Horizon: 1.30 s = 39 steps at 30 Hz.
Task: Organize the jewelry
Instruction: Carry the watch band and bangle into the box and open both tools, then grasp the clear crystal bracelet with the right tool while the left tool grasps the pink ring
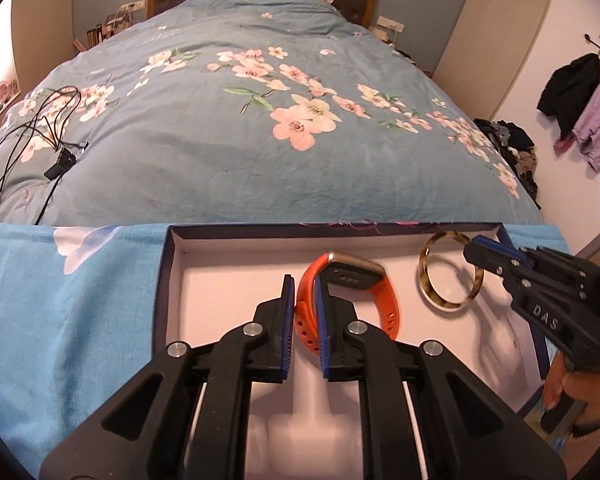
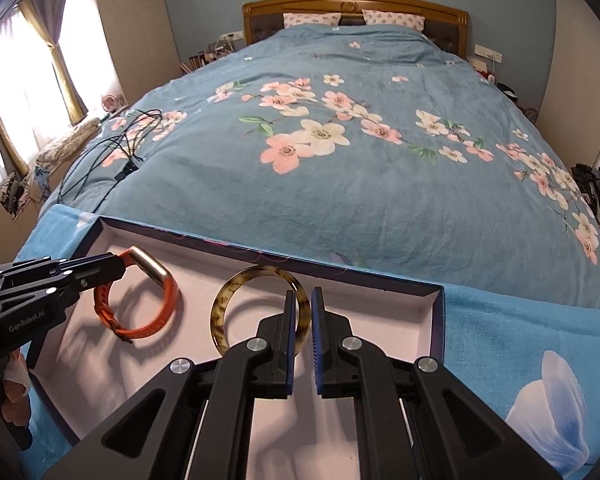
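Note:
A shallow box with a dark rim and a white floor lies on a light blue cloth at the bed's foot. My left gripper is shut on the strap of an orange watch with a gold case, held just over the box floor. In the right wrist view the watch hangs from the left gripper near the box's left side. My right gripper is shut on the rim of a tortoiseshell bangle. In the left wrist view the bangle stands upright beside the right gripper.
The bed with its blue floral quilt stretches away behind the box. Black cables lie on its left side. The light blue cloth spreads under the box. A person's hand holds the right gripper's handle. Clothes hang on the right wall.

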Tool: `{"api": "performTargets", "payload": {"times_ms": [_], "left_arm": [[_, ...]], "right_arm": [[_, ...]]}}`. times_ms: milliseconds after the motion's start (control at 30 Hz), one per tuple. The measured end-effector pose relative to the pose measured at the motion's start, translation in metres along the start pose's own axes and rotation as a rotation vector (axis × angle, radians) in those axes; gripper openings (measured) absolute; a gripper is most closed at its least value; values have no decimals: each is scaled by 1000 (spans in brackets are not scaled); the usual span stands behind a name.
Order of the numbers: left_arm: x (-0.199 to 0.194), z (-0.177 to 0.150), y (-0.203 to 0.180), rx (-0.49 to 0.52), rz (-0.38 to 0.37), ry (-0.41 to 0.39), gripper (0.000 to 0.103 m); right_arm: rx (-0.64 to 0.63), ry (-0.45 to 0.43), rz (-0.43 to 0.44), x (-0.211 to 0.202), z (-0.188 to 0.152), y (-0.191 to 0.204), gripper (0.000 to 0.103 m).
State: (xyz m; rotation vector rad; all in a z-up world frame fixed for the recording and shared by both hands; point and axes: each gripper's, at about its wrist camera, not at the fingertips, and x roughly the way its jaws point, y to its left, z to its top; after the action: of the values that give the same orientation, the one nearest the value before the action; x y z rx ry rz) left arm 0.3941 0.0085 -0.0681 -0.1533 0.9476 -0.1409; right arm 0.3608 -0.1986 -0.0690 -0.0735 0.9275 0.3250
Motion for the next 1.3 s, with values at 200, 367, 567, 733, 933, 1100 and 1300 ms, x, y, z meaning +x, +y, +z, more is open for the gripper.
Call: {"api": "performTargets", "payload": {"times_ms": [200, 367, 567, 733, 933, 1100, 1300], "left_arm": [[16, 9, -1, -24, 5, 30, 10], [20, 6, 3, -40, -6, 49, 22], [-29, -15, 3, 13, -10, -86, 36], [-89, -55, -3, 115, -37, -191, 43], [-136, -120, -4, 184, -105, -211, 44], [-151, -170, -7, 233, -156, -185, 45], [-162, -210, -18, 295, -198, -173, 46]], "right_arm": [[18, 28, -2, 8, 4, -2, 7], [20, -35, -4, -11, 1, -3, 22], [-74, -153, 120, -76, -32, 9, 40], [-172, -168, 182, -121, -83, 16, 42], [-256, -130, 240, -150, -149, 28, 42], [-334, -61, 252, -148, -186, 51, 37], [-388, -47, 187, -140, -200, 65, 37]]}}
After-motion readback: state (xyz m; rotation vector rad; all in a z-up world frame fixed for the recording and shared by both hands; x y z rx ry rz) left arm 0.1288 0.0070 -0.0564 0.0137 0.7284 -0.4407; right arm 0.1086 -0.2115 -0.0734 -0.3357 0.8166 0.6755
